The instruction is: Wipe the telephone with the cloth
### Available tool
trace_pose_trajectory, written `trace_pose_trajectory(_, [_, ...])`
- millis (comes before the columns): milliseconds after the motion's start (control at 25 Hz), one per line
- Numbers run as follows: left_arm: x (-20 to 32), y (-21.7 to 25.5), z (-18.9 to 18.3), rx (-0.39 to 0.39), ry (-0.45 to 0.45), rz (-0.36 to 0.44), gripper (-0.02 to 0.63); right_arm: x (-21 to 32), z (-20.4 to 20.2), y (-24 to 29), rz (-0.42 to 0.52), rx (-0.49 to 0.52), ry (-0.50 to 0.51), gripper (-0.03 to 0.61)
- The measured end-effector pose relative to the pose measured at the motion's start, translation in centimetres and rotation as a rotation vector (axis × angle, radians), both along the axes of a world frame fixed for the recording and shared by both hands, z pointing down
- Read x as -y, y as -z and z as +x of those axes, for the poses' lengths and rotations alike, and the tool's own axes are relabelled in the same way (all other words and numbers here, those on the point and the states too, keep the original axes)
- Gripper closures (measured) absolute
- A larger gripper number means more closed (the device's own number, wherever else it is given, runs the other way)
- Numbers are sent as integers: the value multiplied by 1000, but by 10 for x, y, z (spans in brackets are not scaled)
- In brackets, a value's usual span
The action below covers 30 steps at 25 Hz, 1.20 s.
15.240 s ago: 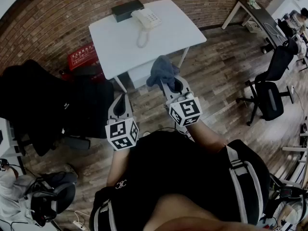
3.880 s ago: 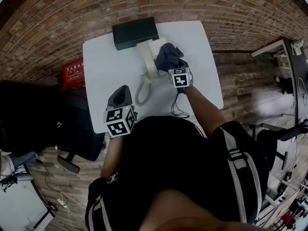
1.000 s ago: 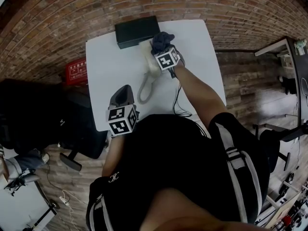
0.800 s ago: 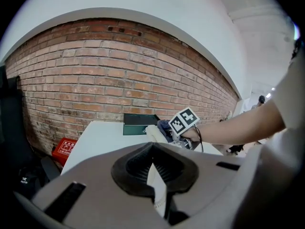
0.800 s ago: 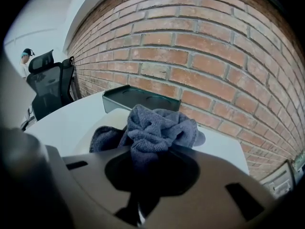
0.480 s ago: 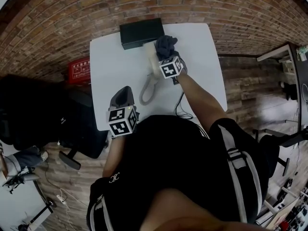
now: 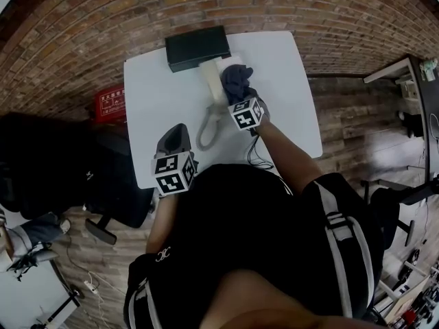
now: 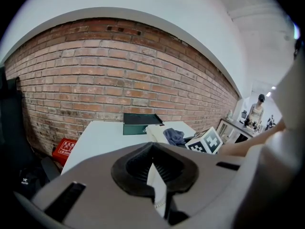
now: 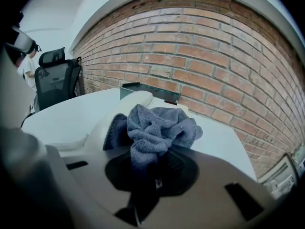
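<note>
Wiping looks under way rather than finished, as I read it. The white counter [image 7: 151, 94] by the brick wall carries a black box [image 7: 197, 46] at its far edge. Just in front of that is the telephone [image 7: 218, 63], with its handset [image 7: 211, 91] lying lengthwise toward me. The cloth [image 7: 235, 79] sits bunched on the telephone's right side, touching it and just beside the handset. My right gripper [image 7: 238, 96] is clenched on that cloth: in the right gripper view the grey folds spill out from between the jaws and hide their tips. My left gripper [image 7: 175, 132] hangs over the near part of the counter, well apart from the telephone, its jaws pressed together with nothing in them.

So the cloth is in hand and in contact with the telephone. I judge most of the rubbing is left: the handset and the left side show bare, and I cannot tell which parts have been covered.
</note>
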State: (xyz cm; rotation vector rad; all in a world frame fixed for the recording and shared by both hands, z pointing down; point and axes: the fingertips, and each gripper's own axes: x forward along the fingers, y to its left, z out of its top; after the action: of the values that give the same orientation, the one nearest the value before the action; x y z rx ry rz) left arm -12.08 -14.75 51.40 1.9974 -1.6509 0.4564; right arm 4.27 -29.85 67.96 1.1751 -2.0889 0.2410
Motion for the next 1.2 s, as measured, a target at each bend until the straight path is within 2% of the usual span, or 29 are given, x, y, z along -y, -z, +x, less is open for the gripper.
trace_pose_trajectory(320, [0,-2,-1,-8,5,-4,614,-31,10,-9,-42,45,-24,544])
trace_pose_trajectory(1000, [-3,-1,6,-39,-25,-4,614,-29,10,-11,-86,69,-35,543])
trace_pose_trajectory(1120, [-5,0,7,-40,-27,2,614,-27,9,-8,-92,118,-32,543])
trace_pose_trajectory(1200, [-6,2,6,-38,-24,8,614,-25,9,2,-61,157,-36,543])
